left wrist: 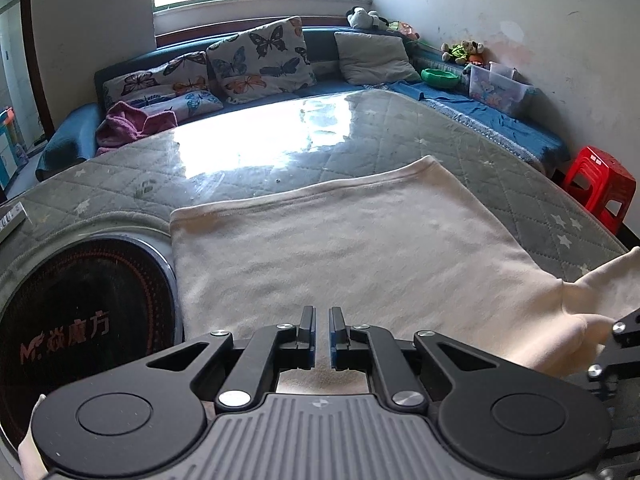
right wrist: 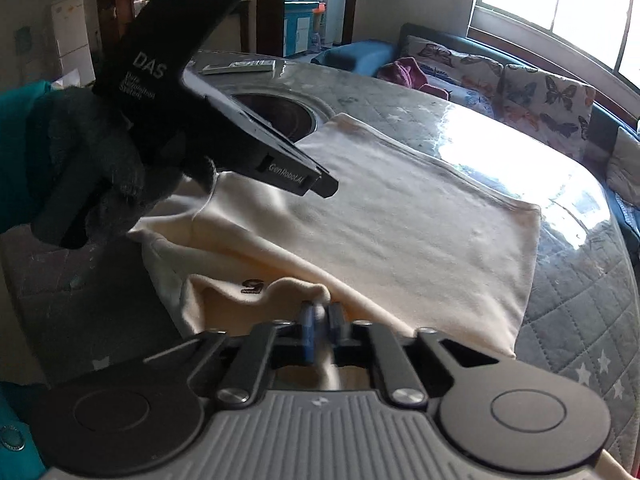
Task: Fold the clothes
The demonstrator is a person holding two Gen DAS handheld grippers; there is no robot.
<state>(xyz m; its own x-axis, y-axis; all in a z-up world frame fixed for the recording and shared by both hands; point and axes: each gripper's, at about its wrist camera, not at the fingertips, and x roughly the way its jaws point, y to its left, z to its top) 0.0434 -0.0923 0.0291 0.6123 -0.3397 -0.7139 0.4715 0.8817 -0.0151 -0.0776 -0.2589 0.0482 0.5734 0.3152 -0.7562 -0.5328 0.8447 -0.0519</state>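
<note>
Both tools, the left tool (left wrist: 322, 336) and the right tool (right wrist: 320, 330), pinch the near edge of the cream shirt (left wrist: 340, 248) on the desk (left wrist: 500, 152); next they should carry that edge over toward the shirt's far hem.

A: List the items behind the table.
B: Butterfly-print cushions (left wrist: 260, 60) and a grey cushion (left wrist: 374, 58) stand on the blue sofa (left wrist: 320, 46); a purple garment (left wrist: 134, 126) lies at its left end.
A: And to the right?
B: A red plastic stool (left wrist: 600, 188), beside the quilted table cover (left wrist: 520, 184).
</note>
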